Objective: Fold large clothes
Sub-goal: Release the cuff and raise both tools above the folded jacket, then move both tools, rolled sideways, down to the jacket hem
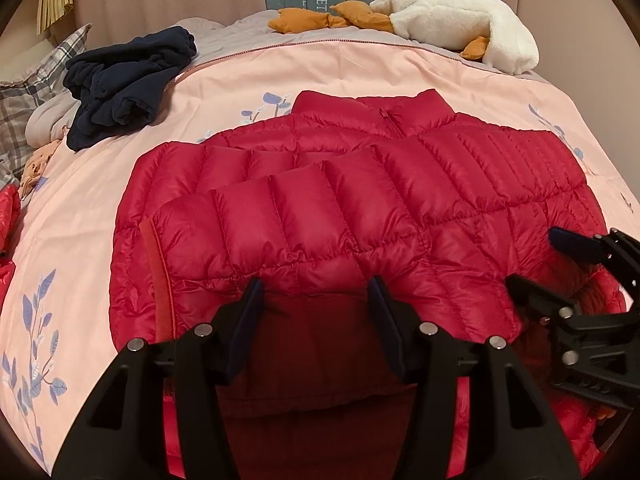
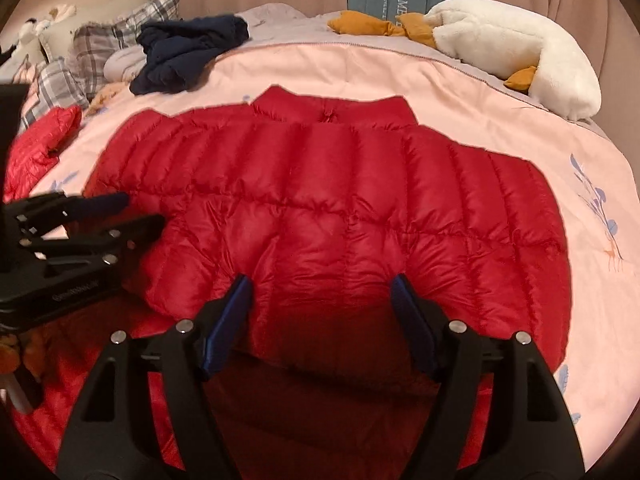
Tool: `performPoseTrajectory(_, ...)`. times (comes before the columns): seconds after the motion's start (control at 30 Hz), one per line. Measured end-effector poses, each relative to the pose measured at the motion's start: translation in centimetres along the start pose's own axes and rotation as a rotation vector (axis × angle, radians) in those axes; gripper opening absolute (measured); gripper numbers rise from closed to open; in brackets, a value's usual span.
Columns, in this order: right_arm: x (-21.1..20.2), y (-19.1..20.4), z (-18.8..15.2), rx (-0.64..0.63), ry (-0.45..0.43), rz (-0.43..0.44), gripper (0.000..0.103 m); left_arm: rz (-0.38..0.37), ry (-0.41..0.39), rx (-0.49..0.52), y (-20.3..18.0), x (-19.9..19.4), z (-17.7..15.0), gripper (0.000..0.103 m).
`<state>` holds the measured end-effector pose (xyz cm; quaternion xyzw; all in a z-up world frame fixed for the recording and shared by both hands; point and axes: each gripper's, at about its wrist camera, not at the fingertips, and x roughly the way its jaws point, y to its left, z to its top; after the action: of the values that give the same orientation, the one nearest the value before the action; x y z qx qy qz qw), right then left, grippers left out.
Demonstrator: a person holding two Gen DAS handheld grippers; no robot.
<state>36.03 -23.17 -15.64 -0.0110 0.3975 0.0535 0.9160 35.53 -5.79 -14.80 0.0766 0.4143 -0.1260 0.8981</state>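
A red puffer jacket (image 1: 340, 208) lies spread on a pink floral quilt (image 1: 100, 200), collar toward the far side of the bed and zipper closed at the neck. Its sleeves are folded across the chest, one cuff lying toward the left edge of the body in the left wrist view. The left gripper (image 1: 316, 292) hangs just over the jacket's near hem, its fingers spread wide with nothing between them (the blue pads point at the quilted fabric, though whether the tips touch it I cannot tell). The right gripper (image 2: 322, 290) sits likewise at the near hem, further to the right, jaws wide apart and empty; it also shows at the right edge of the left wrist view, over the jacket's right side. Beyond the jacket, a crumpled navy garment (image 1: 128, 84) rests near the quilt's far left corner, well apart from the jacket. A white plush goose (image 2: 516, 52) with orange feet lies along the far right edge, and plaid pillows (image 2: 100, 48) sit at the left.
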Motion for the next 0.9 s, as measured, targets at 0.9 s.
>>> performPoseTrajectory(0.9, 0.5, -9.1, -1.2, 0.195, 0.053, -0.174, 0.083, 0.005, 0.011, 0.012, -0.2, 0.1, 0.0, 0.056)
